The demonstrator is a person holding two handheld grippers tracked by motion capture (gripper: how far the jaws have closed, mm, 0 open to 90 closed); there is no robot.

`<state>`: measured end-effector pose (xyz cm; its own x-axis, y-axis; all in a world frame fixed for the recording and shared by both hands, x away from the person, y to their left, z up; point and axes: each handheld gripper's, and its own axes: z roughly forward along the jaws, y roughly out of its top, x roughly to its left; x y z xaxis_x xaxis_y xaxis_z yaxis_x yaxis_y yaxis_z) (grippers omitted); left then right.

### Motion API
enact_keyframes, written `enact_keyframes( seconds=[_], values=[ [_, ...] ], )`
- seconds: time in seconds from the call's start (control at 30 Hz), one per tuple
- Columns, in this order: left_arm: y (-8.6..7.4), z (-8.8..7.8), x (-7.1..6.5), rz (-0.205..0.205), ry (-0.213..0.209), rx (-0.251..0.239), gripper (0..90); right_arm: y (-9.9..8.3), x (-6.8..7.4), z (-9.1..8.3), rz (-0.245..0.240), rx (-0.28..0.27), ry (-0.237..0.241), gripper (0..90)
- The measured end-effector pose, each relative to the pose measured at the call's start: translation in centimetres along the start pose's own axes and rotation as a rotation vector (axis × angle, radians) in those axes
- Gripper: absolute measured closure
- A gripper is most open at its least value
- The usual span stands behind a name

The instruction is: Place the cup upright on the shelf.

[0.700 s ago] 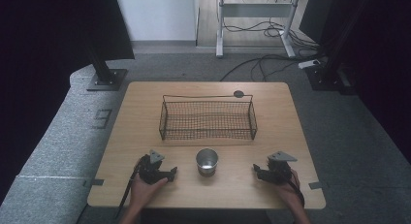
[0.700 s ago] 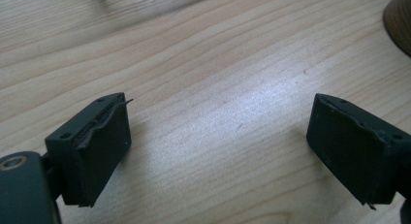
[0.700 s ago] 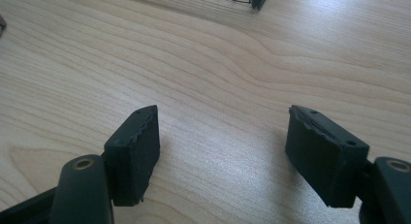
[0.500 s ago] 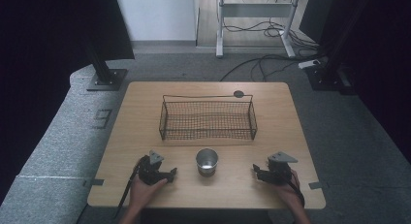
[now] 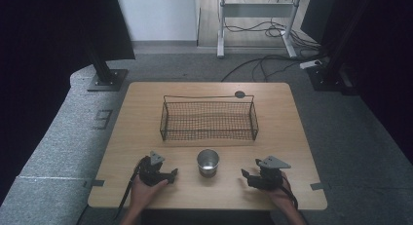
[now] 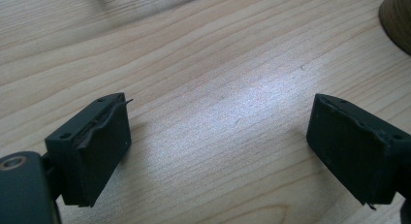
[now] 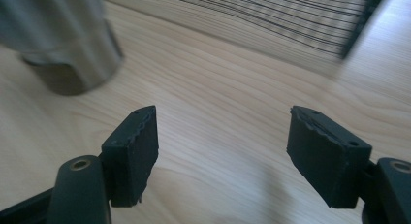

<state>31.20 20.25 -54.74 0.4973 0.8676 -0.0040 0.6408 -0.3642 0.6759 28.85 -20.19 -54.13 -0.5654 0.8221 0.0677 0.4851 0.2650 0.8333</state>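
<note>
Upright on the wooden table (image 5: 141, 118), a metal cup (image 5: 208, 161), mouth up, near the front edge and just in front of the wire basket (image 5: 209, 96), apart from it. Flanked by both tools: to its left the left gripper (image 5: 173, 174), held in the left hand (image 5: 141, 192) low over the wood, tips turned toward the cup but stopping short of it, bare table in between. To its right the right gripper (image 5: 245, 174), held in the right hand (image 5: 283, 195), likewise pointed inward at the cup, with a somewhat wider stretch of table between tips and cup wall. Seen from the left gripper (image 6: 218, 146) itself: jaws standing wide apart, nothing but wood grain between the fingers (image 6: 99, 146), and a rounded brownish edge at the upper right corner, probably the cup's side, well outside the gap and beyond the far finger. Seen from the right gripper (image 7: 223, 146): jaws spread apart too, nothing held, only table between the fingers (image 7: 133, 151); cup (image 7: 63, 40) blurred at the upper left, ahead of and outside the left-hand finger, not touching it; basket (image 7: 291, 20) mesh across the top of that view, farther off. No contact between cup and either pair of fingers. Past the basket's far rim, a small dark disc (image 5: 239, 94) flat on the table.
</note>
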Motion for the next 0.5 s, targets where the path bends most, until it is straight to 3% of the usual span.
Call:
enact_keyframes(
  seconds=[0.33, 0.4, 0.5],
  values=[
    [0.0, 0.0, 0.0, 0.000, 0.000, 0.000, 8.4, 0.9, 2.7, -0.3, -0.003, -0.053, 0.136, 26.0],
    [0.0, 0.0, 0.0, 0.000, 0.000, 0.000, 8.4, 1.4, 3.9, -0.2, -0.032, -0.065, 0.158, 25.0],
    [0.0, 0.0, 0.0, 0.000, 0.000, 0.000, 8.4, 1.8, 4.8, 0.3, -0.037, -0.063, 0.193, 24.9]
  ],
)
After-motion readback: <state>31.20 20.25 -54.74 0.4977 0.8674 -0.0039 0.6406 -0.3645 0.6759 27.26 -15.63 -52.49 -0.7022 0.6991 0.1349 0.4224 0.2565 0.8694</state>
